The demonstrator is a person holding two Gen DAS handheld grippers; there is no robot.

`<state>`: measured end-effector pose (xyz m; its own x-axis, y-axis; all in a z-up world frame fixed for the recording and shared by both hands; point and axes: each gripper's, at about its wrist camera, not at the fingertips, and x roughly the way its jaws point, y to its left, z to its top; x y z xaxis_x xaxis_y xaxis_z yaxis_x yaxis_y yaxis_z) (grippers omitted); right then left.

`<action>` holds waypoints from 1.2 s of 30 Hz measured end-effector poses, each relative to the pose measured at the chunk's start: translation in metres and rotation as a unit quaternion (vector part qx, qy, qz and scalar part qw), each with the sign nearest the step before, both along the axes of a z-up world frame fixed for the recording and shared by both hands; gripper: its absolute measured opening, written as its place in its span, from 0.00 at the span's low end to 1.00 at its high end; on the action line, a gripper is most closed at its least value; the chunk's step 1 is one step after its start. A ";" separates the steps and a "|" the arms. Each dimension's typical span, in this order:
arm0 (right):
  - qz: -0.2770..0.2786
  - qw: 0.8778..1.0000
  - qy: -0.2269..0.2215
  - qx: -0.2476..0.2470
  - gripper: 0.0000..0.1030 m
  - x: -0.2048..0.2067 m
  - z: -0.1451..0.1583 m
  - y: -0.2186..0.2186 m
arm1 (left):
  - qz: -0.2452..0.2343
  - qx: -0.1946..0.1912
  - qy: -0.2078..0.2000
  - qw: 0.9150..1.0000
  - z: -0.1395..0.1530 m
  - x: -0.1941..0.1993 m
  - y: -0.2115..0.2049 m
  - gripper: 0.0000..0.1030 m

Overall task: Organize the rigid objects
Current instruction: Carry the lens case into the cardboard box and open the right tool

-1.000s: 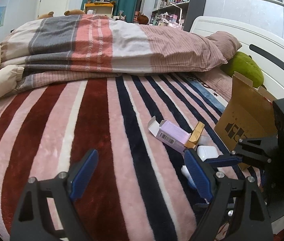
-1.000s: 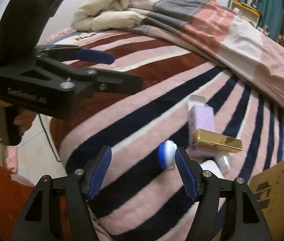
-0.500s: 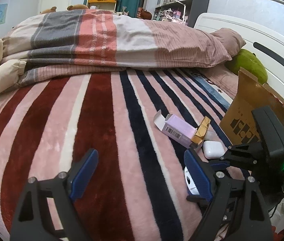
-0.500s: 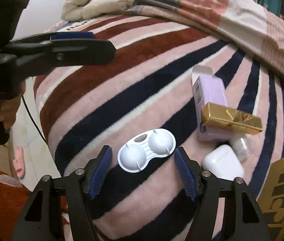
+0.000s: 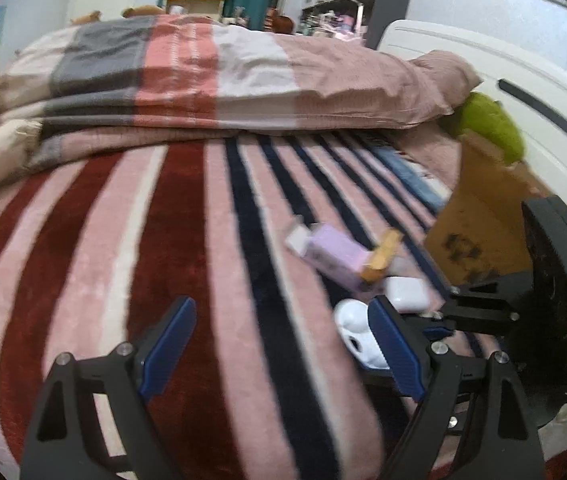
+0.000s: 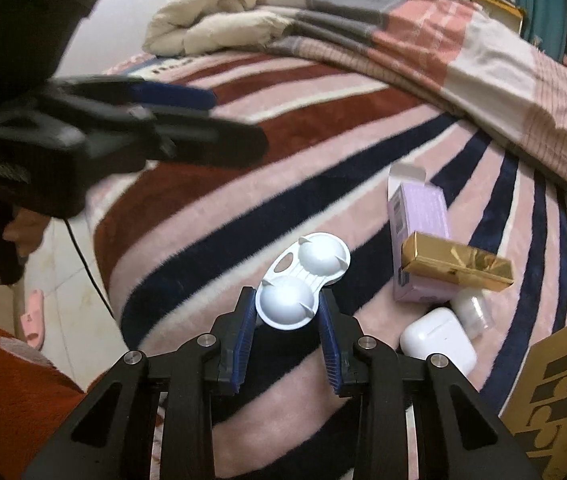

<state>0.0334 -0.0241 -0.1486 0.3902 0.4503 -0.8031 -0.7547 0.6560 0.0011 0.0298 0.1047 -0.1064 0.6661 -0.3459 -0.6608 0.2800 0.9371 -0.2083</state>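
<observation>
Right wrist view: white lens case [image 6: 303,280] on the bed [image 6: 211,216], left of the purple box [image 6: 419,228]. Right claw [image 6: 286,322] is pinched on its near dome. Likely light, stiff, slick plastic; grip across the dome. Left claw [image 5: 279,354] is spread wide, holding nothing.

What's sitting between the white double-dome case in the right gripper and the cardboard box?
The white earbud case and a small clear jar lie on the blanket between the white double-dome case, held by the right gripper, and the cardboard box. Lifting over them should clear both.
</observation>
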 end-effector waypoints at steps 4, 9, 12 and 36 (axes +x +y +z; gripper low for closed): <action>0.006 0.999 -0.033 0.031 0.25 -0.010 0.032 0.000 | -0.045 -0.054 0.006 0.997 0.018 -0.002 -0.010 0.78; 0.001 0.994 -0.081 0.068 0.25 -0.021 0.078 -0.008 | -0.087 -0.096 0.000 0.992 0.051 -0.003 -0.030 0.43; -0.012 0.991 -0.102 0.081 0.25 -0.024 0.097 -0.021 | -0.107 -0.097 -0.012 0.989 0.072 -0.004 -0.050 0.32; -0.203 0.975 -0.061 0.061 0.31 0.012 0.125 -0.213 | -0.224 -0.015 0.057 0.973 0.104 0.068 -0.263 0.48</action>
<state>0.0450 -0.2366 -0.0237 0.6459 0.3272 -0.6897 -0.4319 0.9016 0.0233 0.0977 -0.1583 -0.0022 0.3662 -0.6044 -0.7075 0.6328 0.7192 -0.2869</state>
